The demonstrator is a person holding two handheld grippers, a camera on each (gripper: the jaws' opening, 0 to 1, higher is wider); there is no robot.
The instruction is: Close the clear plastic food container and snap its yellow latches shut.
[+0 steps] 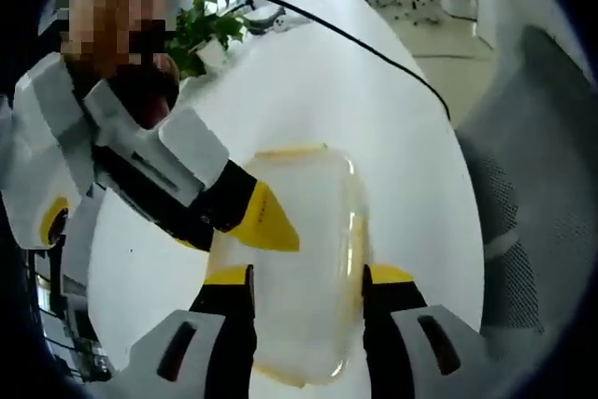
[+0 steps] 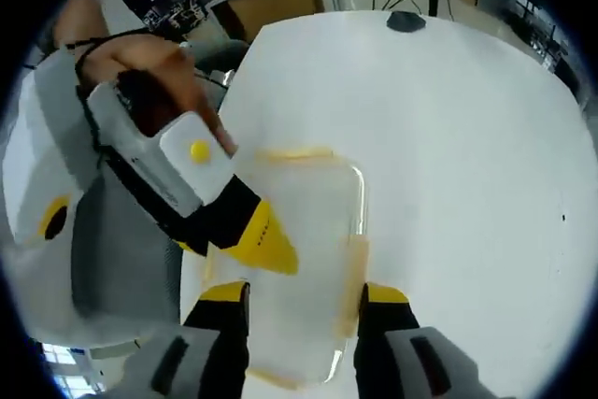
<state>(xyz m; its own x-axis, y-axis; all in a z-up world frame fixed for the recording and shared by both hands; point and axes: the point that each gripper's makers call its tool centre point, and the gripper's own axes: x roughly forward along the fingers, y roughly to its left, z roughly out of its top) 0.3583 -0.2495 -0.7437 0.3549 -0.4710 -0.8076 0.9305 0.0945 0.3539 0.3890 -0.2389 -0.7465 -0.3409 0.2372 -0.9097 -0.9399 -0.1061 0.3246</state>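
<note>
The clear plastic container (image 1: pixel 308 221) (image 2: pixel 299 231) lies flat on the white table (image 1: pixel 318 81) (image 2: pixel 448 137) with its lid resting on top. Yellow latches show at its far end (image 1: pixel 291 150) (image 2: pixel 295 152) and along its right side (image 1: pixel 356 231) (image 2: pixel 356 268). My left gripper (image 1: pixel 308 276) hovers open, its yellow-tipped jaws standing over the container's two long edges at the near end. My right gripper (image 2: pixel 304 292) is open in the same way. Each view also has the other gripper coming in from the left, its yellow tip at the container's left edge: the right gripper (image 1: pixel 266 223) and the left gripper (image 2: pixel 263 238).
A person's hand (image 1: pixel 140 81) (image 2: pixel 149 72) holds the incoming gripper. A potted plant (image 1: pixel 201 30) stands at the table's far end and a black cable (image 1: pixel 374 44) crosses the top. A grey mesh chair (image 1: pixel 542 193) is beside the table. A dark object (image 2: pixel 405 21) lies far off.
</note>
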